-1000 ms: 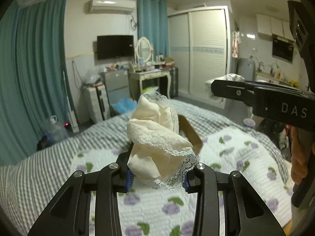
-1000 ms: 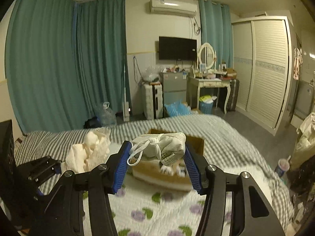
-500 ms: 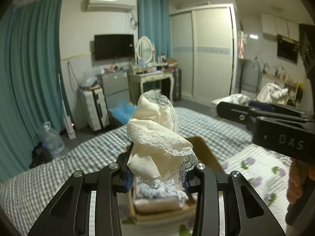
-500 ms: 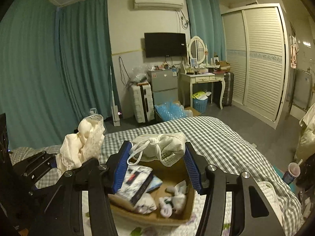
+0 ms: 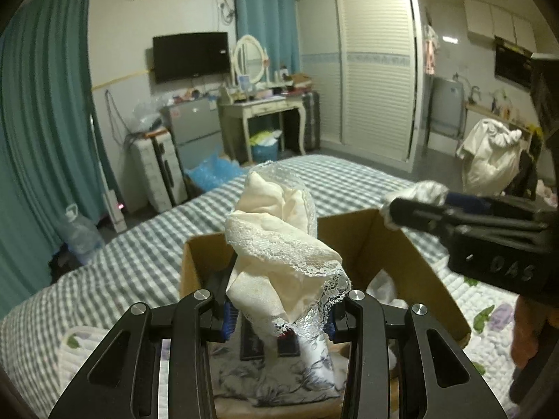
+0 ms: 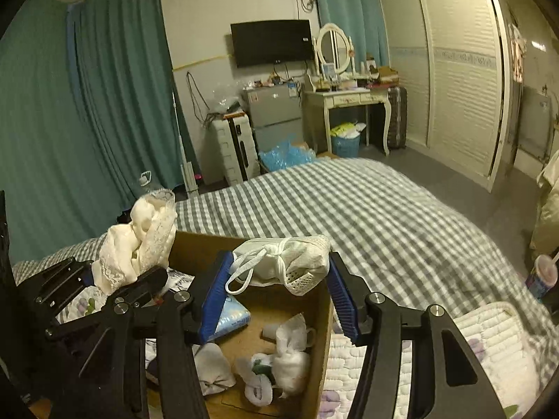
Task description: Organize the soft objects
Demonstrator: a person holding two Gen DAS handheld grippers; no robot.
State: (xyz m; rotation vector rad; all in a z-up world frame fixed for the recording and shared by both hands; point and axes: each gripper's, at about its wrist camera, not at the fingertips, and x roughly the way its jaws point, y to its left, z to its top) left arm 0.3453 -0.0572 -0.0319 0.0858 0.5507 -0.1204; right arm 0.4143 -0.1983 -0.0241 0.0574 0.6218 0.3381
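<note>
My left gripper (image 5: 277, 317) is shut on a cream lace-trimmed cloth (image 5: 279, 244) and holds it over the near left part of an open cardboard box (image 5: 401, 255) on the bed. The cloth also shows in the right wrist view (image 6: 139, 241). My right gripper (image 6: 279, 286) is shut on a white mesh garment with straps (image 6: 290, 262), above the same box (image 6: 323, 317). The box holds folded floral fabric (image 5: 272, 377), a blue pack (image 6: 232, 316) and several small white soft items (image 6: 286, 356).
The box sits on a bed with a grey checked cover (image 6: 349, 209) and a white quilt with purple flowers (image 6: 489, 342). Behind stand teal curtains (image 6: 104, 104), a dressing table (image 6: 349, 104), a wardrobe (image 6: 454, 70) and a cup (image 6: 543, 276) at the right.
Both grippers have moved forward and down with their cloths, from in front of the box to over its open top. The box contents have come into view.
</note>
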